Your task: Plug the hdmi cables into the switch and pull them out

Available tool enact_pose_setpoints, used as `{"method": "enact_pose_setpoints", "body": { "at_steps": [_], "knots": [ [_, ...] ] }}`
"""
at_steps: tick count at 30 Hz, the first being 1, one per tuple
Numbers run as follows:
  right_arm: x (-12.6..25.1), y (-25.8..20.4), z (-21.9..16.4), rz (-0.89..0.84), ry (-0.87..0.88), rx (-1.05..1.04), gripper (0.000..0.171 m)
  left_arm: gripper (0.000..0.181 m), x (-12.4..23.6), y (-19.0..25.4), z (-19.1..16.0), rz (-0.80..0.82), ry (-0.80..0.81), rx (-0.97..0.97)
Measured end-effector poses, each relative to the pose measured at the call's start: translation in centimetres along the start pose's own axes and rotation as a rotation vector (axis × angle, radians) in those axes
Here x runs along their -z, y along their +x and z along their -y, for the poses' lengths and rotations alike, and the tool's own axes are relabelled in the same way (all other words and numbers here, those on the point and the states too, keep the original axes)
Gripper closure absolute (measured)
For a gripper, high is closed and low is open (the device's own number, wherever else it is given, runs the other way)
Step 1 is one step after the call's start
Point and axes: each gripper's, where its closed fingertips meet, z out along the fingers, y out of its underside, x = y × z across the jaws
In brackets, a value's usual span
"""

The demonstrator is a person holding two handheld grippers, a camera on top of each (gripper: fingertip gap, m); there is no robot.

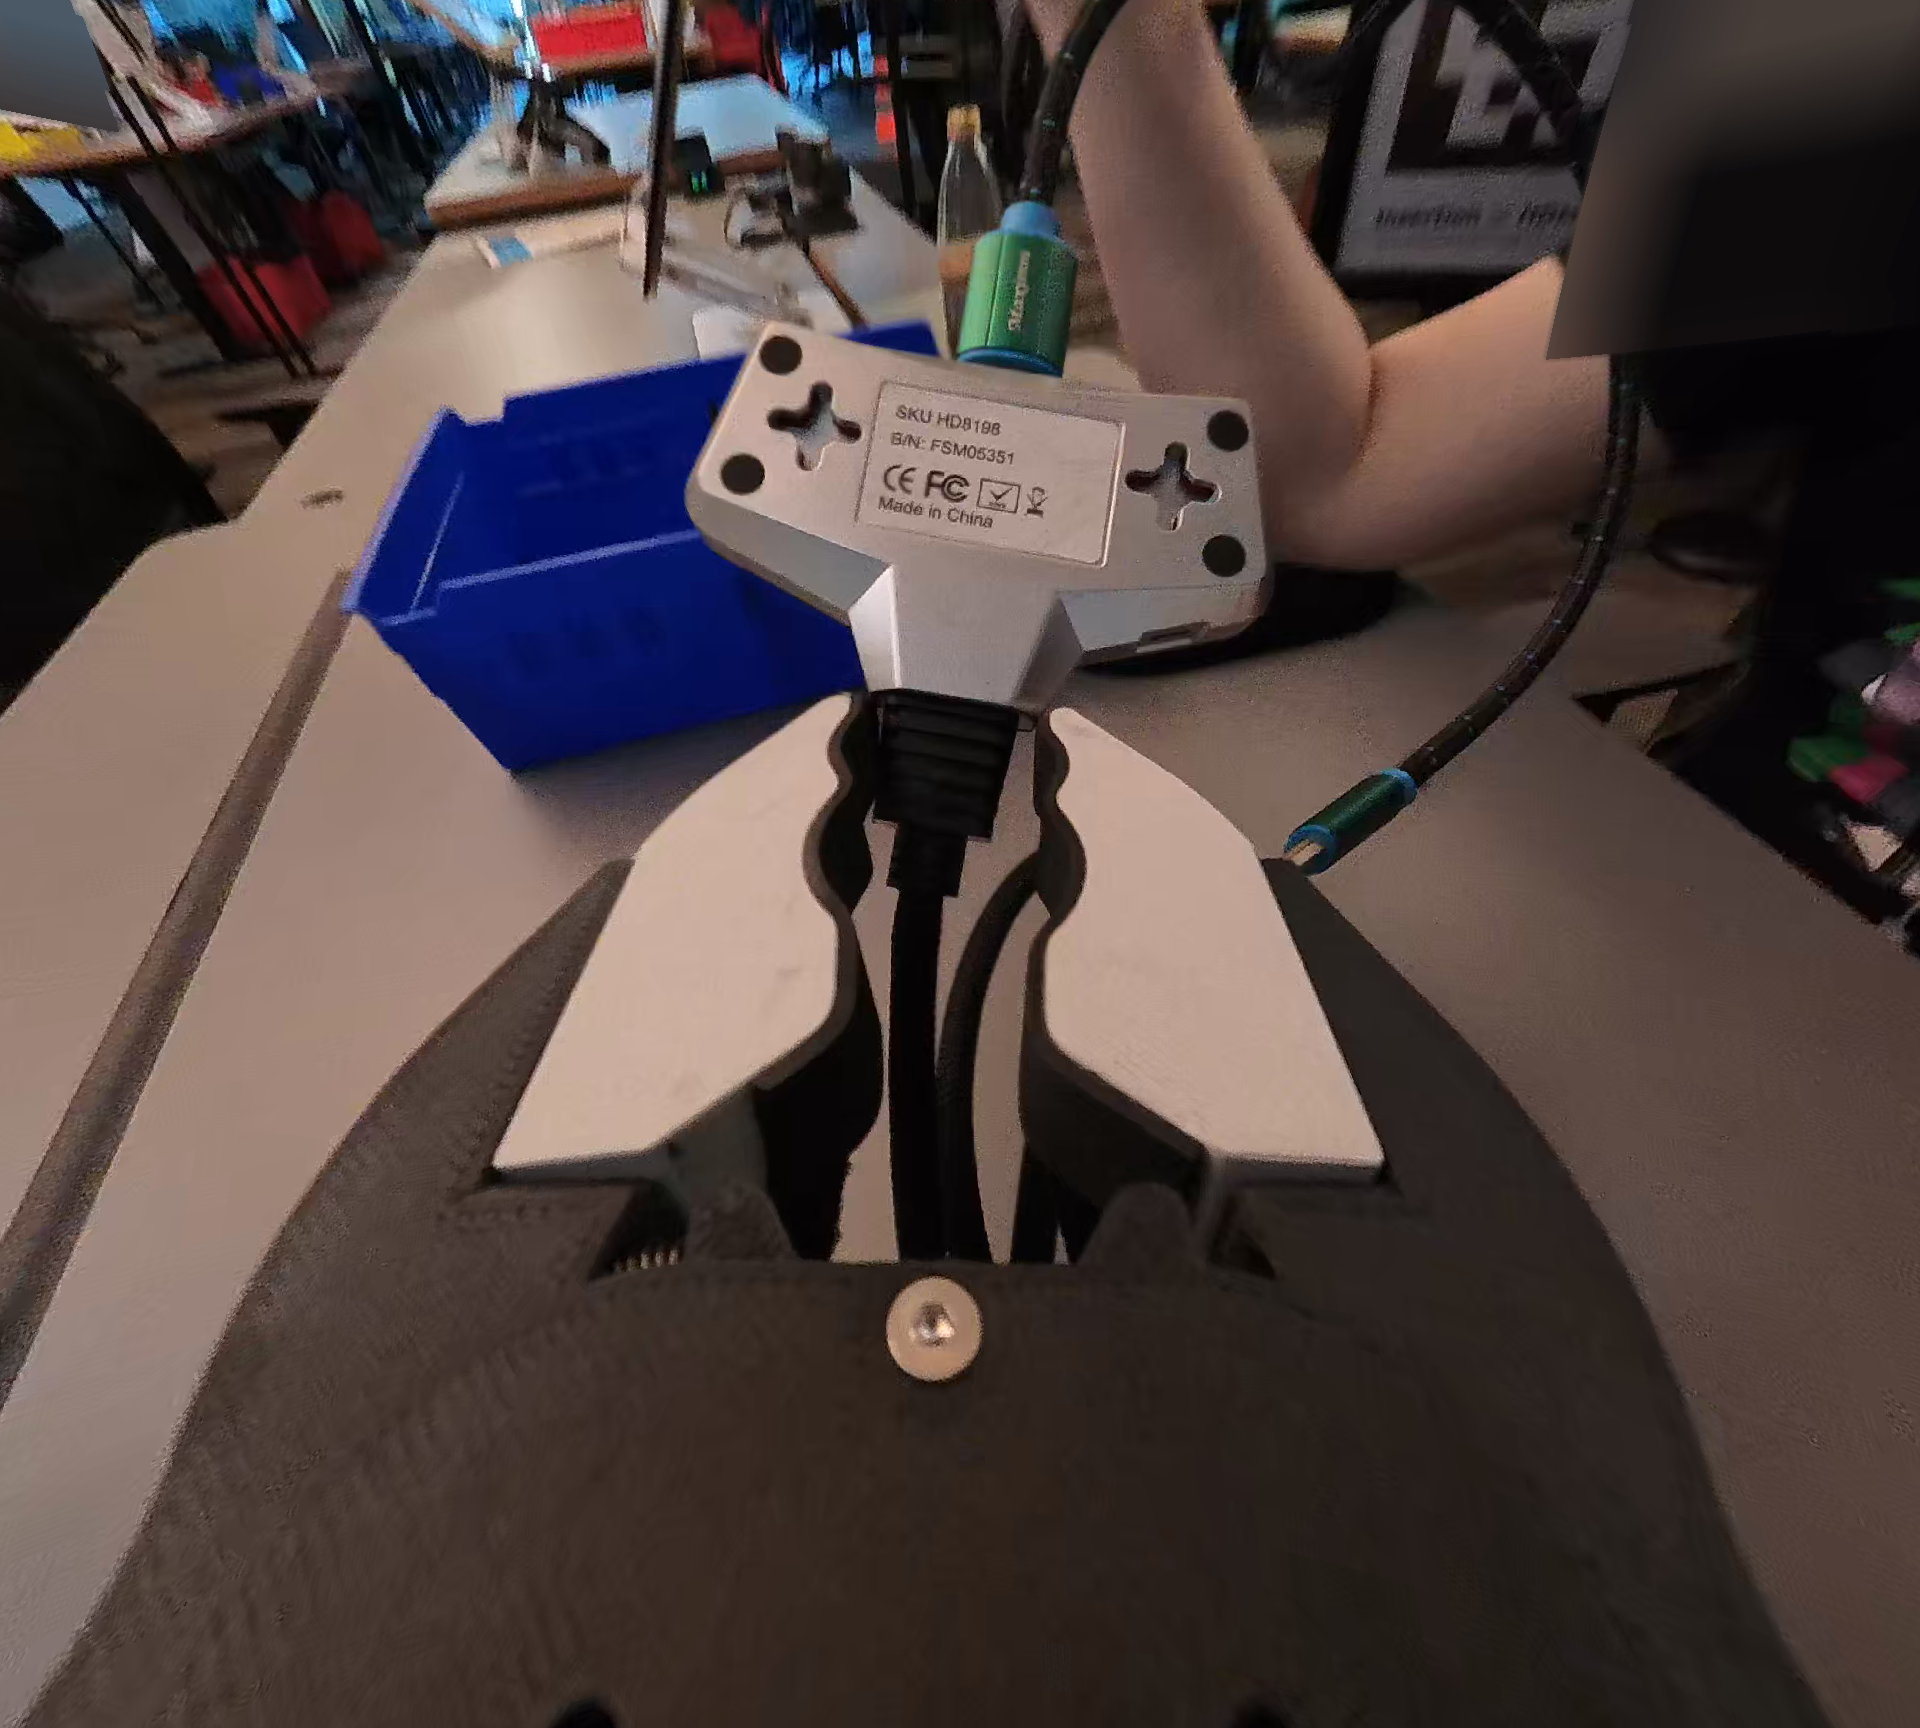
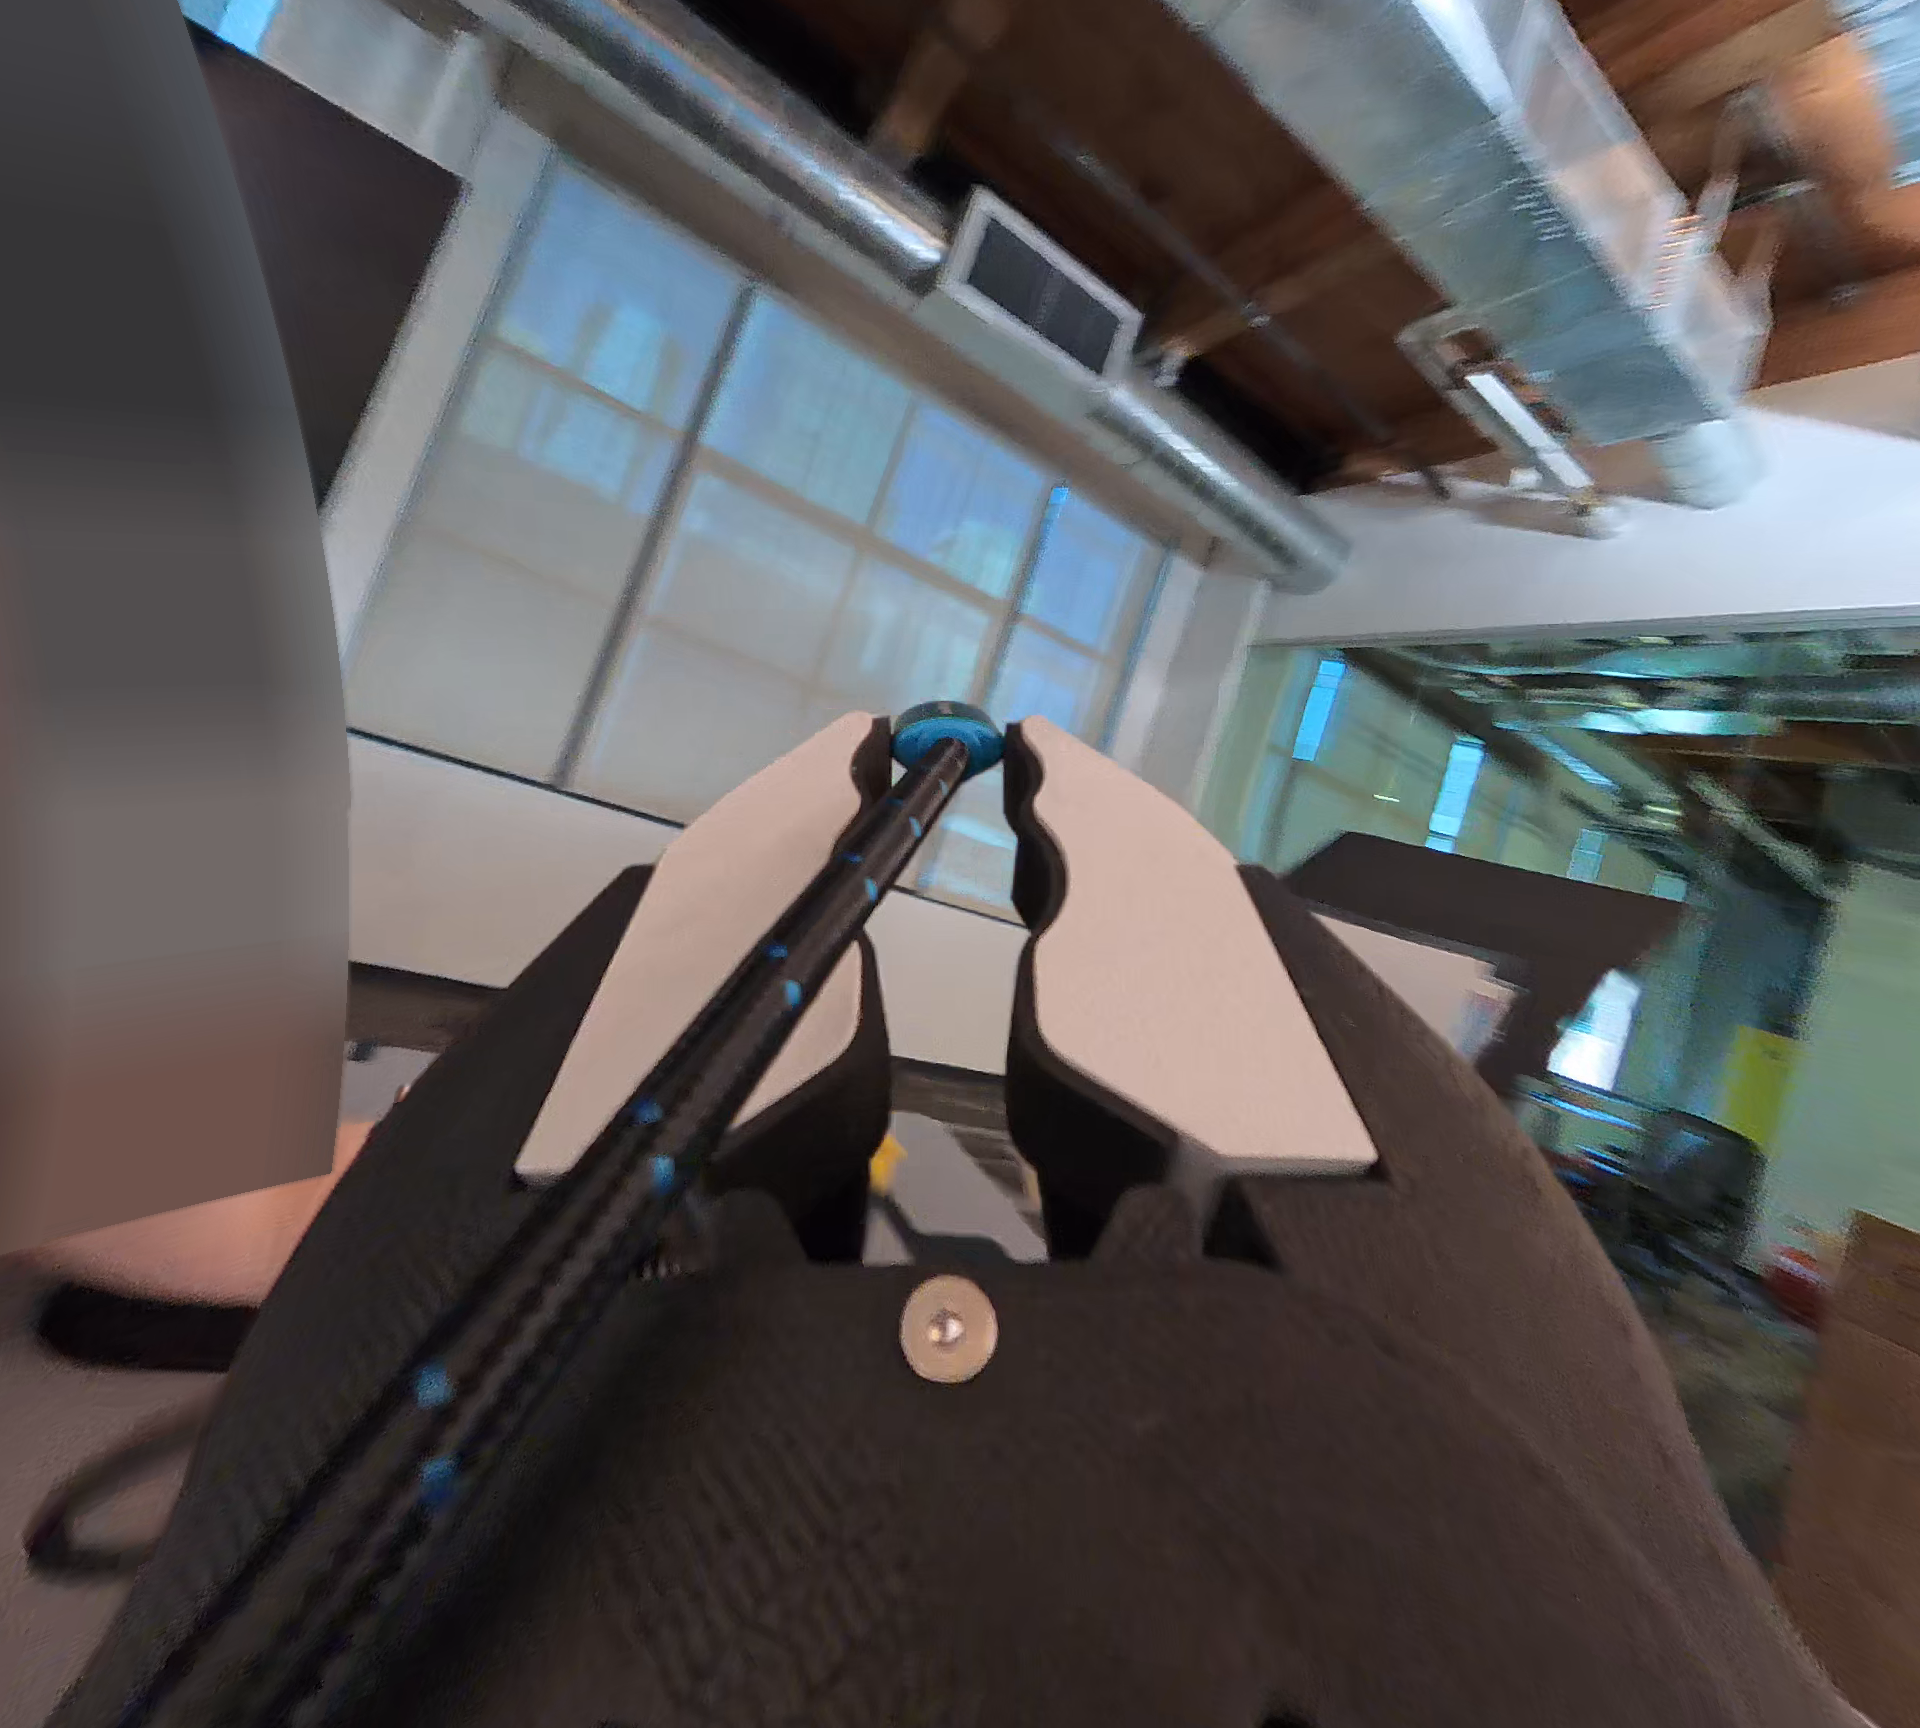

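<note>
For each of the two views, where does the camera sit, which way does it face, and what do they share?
Left wrist view: behind the left hand-held gripper, facing across the table; switch held by its black lead; a bare arm shows.
Right wrist view: behind the right hand-held gripper, tilted towards the ceiling.
Shared: the braided hdmi cable.

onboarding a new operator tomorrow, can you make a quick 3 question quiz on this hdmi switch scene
1. True or false: the silver switch lies flat inside the blue bin.
2. Which part does the left gripper clamp? A) the green plug B) the black strain relief at the switch's neck C) the bin's rim
3. Fill in: in the right wrist view, the right gripper holds a blue-collared cable end and points up toward the ____.

Key: 1 false, it is held up with its labelled underside showing and a green plug in its far edge; 2 B; 3 ceiling.
</note>
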Motion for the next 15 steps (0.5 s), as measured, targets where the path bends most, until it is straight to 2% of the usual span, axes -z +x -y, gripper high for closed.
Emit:
{"method": "enact_pose_setpoints", "body": {
  "at_steps": [3, 7, 15],
  "knots": [
    [1.4, 1.5, 0.1, -0.085, -0.028, 0.046, 0.150, 0.154, 0.8, 0.0, 1.0, -0.006, 0.083, 0.016],
    [1.6, 2.5, -1.1, -0.093, -0.055, -0.007, 0.150, 0.154, 1.8, -0.3, 1.6, 0.014, 0.120, 0.010],
    [-1.3, 1.6, -7.9, -0.011, -0.315, 0.081, 0.150, 0.154, 4.0, -0.4, 4.1, 0.076, 0.194, -0.024]
  ]
}}
